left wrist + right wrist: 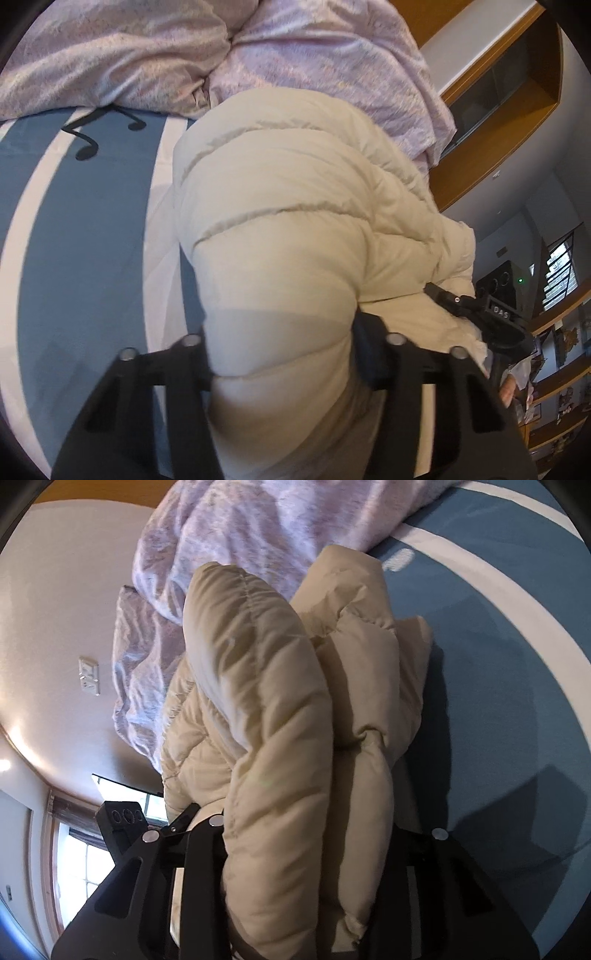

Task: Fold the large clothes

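Note:
A cream puffer jacket (pixel 295 221) lies bunched on the blue-and-white bedsheet (pixel 92 229). My left gripper (pixel 284 354) is shut on a thick quilted fold of the jacket, which bulges between its black fingers (pixel 188 365). In the right wrist view the jacket (pixel 266 709) is gathered in folds. My right gripper (pixel 306 849) is shut on these folds, which fill the gap between its fingers (pixel 207 849). The right gripper also shows in the left wrist view (pixel 480 310), at the jacket's far right edge. The left gripper shows in the right wrist view (pixel 125 823), at lower left.
A crumpled lilac duvet (pixel 147 55) lies behind the jacket, also in the right wrist view (pixel 240 528). A wooden headboard and shelf (pixel 491 122) stand to the right. The sheet (pixel 498 664) carries black music notes (pixel 86 147). Windows and wall shelves lie beyond.

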